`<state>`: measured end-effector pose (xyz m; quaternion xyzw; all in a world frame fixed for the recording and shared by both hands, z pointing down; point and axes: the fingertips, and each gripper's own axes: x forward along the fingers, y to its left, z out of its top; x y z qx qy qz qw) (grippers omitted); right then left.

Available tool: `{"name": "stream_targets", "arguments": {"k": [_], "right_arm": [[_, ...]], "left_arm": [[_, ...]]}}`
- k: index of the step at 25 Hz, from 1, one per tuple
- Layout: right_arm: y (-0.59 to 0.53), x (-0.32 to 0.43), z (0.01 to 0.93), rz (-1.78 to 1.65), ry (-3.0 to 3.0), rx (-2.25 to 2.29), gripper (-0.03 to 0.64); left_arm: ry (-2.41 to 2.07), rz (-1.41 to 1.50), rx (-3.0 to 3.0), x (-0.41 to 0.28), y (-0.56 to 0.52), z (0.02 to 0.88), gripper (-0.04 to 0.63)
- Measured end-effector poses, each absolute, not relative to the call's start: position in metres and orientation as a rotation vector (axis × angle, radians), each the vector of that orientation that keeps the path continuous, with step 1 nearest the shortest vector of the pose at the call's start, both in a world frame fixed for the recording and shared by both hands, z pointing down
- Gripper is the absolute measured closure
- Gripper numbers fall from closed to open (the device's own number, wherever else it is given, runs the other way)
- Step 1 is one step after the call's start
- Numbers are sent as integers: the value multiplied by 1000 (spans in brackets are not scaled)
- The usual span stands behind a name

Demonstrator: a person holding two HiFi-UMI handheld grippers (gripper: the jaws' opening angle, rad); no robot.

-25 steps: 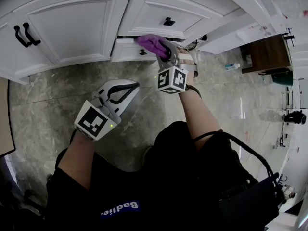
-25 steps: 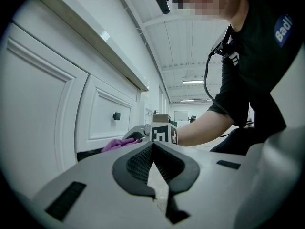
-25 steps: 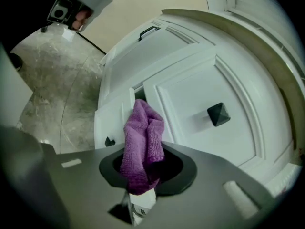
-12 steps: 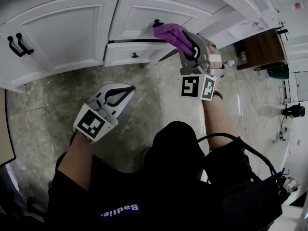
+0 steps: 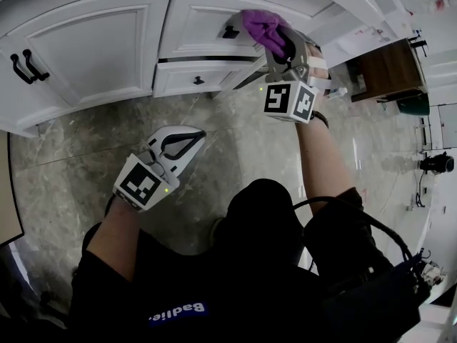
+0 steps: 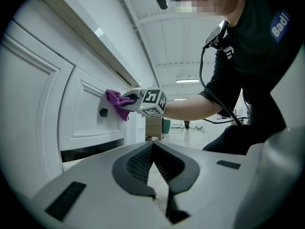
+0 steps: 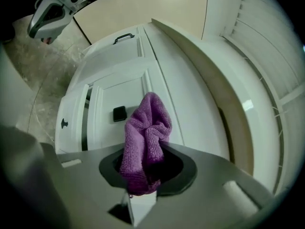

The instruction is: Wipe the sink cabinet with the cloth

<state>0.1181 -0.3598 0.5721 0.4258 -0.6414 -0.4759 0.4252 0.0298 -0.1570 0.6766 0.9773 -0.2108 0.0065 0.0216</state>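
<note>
one cloth [image 7: 147, 120] – in right gripper [image 7: 145, 152] | left gripper [image 6: 152, 148] – fingers [image 6: 137, 165] together

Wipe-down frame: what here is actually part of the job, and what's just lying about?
In the job:
- purple cloth, clamped in the right hand-held gripper
- white sink cabinet, cloth at its upper drawer front

Lying about:
- left hand-held gripper, shut and empty, over the floor
- wooden table
- green bin
</note>
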Motion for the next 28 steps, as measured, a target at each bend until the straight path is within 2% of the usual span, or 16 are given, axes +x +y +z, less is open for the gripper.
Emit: {"name": "stream_targets", "arguments": {"k": [9, 20, 23, 28], "right_arm": [[-372, 124, 677, -1032, -1626, 966, 540], [-358, 135, 730, -906, -1624, 815, 541], [-353, 145, 717, -927, -1623, 822, 541], [-339, 148, 634, -1103, -1617, 928, 541]], "left_arm": [[-648, 39, 3006, 33, -159, 689, 600], [-635, 32, 3007, 34, -160, 687, 600], [-647, 43, 3014, 32, -161, 687, 598], [-647, 27, 3006, 28, -161, 688, 600]]}}
